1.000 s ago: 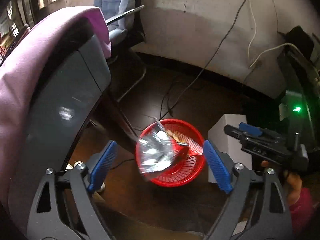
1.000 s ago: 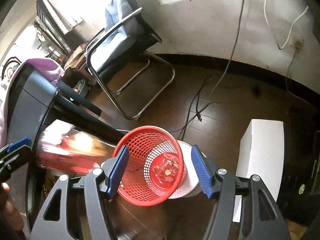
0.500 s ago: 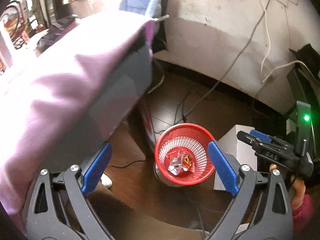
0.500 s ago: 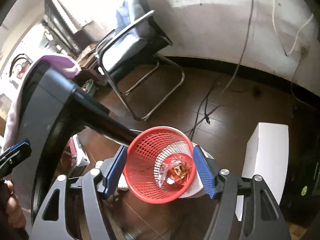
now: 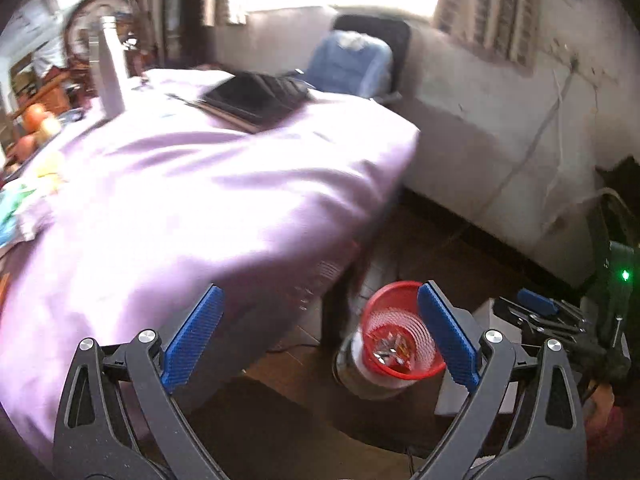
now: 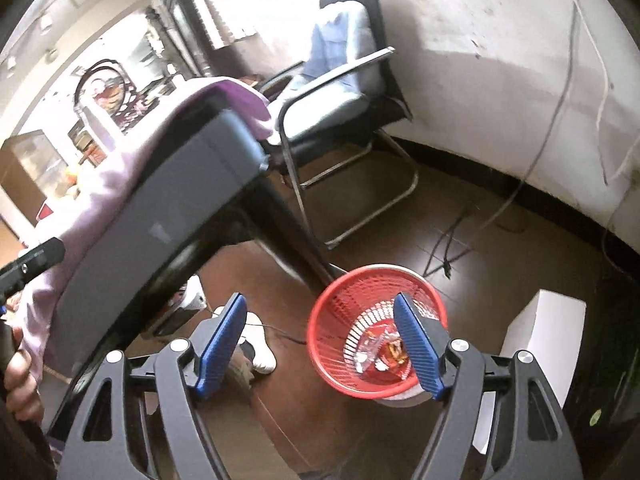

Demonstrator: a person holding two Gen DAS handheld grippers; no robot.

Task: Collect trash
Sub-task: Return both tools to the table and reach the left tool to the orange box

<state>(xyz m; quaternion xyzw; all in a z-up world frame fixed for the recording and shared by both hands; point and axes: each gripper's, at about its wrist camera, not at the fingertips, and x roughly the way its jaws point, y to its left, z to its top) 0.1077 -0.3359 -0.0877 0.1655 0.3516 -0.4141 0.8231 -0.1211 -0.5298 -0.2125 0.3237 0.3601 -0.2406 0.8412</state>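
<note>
Red basket (image 6: 376,320) holding wrappers (image 6: 380,350)

red mesh basket (image 6: 340,312), lilac tablecloth (image 5: 192,208), blue jaws

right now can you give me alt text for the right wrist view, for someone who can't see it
The open right tongs hang empty above a red mesh basket on the brown floor, with crumpled wrappers lying in its bottom. To the left stands a dark table under a purple cloth, with an office chair by the wall behind.
</note>
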